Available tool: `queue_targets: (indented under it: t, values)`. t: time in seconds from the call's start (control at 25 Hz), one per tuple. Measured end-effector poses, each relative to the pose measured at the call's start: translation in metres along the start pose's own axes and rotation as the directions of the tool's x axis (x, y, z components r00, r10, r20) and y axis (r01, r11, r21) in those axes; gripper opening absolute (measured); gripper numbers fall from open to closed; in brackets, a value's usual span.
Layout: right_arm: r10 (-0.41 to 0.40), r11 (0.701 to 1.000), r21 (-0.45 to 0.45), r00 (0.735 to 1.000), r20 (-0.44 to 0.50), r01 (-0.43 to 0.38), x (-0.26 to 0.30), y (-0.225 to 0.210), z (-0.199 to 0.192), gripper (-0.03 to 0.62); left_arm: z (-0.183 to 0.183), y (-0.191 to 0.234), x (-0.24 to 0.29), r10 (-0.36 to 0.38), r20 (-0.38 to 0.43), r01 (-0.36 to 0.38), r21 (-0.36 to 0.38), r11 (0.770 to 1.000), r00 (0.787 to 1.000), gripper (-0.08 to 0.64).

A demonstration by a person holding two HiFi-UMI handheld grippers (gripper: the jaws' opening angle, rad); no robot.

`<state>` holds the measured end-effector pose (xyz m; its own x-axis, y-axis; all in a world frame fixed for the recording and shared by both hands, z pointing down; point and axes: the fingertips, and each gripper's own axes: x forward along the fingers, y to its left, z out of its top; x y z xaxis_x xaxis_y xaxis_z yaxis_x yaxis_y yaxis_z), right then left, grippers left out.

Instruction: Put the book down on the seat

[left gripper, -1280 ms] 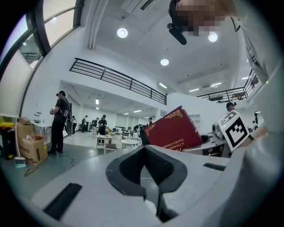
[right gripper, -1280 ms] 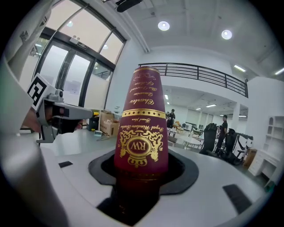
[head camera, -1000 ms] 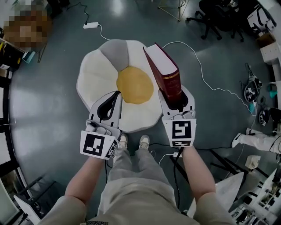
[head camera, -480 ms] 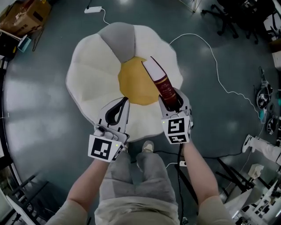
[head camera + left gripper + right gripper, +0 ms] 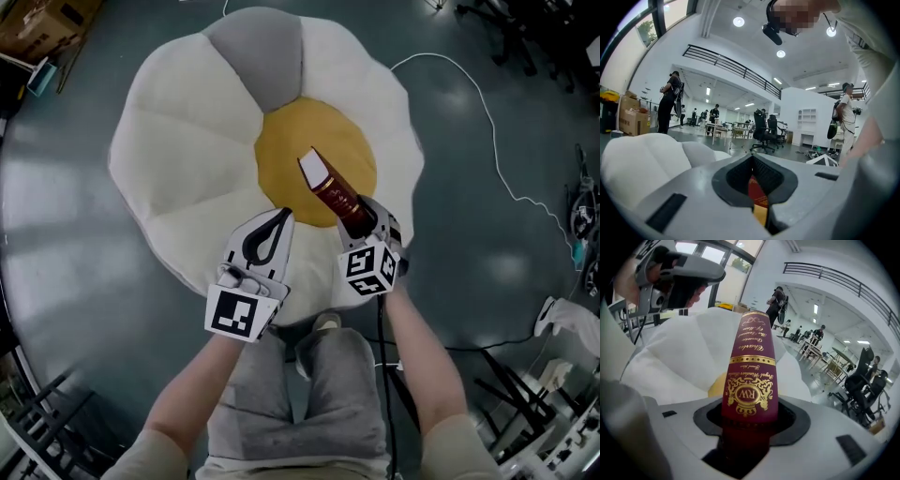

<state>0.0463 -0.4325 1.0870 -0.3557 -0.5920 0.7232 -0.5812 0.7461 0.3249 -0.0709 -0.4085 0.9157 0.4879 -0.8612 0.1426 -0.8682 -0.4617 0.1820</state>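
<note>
The seat [image 5: 187, 141] is a big flower-shaped floor cushion with white petals, one grey petal and a yellow centre [image 5: 281, 150]. My right gripper [image 5: 361, 223] is shut on the lower end of a dark red book [image 5: 330, 190] with gold print. The book leans forward over the near right of the yellow centre; whether it touches the cushion cannot be told. In the right gripper view the book's spine [image 5: 752, 366] rises from between the jaws, with the white seat [image 5: 679, 357] behind it. My left gripper [image 5: 270, 230] hovers over the near white petal, shut and holding nothing.
A white cable [image 5: 487, 122] runs over the dark floor to the seat's right. A cardboard box [image 5: 37, 19] sits at the far left, office chairs [image 5: 525, 28] at the far right. The person's foot [image 5: 323, 323] is at the seat's near edge. Black stands [image 5: 511, 394] are at the lower right.
The seat has come nearer and larger in view. The right gripper has carried the book from the seat's right edge to over the yellow centre. The left gripper moved over the near petal.
</note>
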Motion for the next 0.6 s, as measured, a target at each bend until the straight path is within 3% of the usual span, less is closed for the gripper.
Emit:
queue_targets:
  t: [0.2, 0.6]
  values:
    - [0.088, 0.996, -0.024, 0.987, -0.131, -0.092, 0.037, 0.042, -0.047, 0.224, -0.030, 0.010, -0.003, 0.015, -0.038, -0.015, 0.000, 1.000, 0.999, 0.004]
    - [0.337, 0.939, 0.123, 0.930, -0.148, -0.321, 0.014, 0.115, -0.046, 0.295, -0.031, 0.017, -0.027, 0.060, -0.118, -0.064, -0.030, 0.998, 0.991, 0.003]
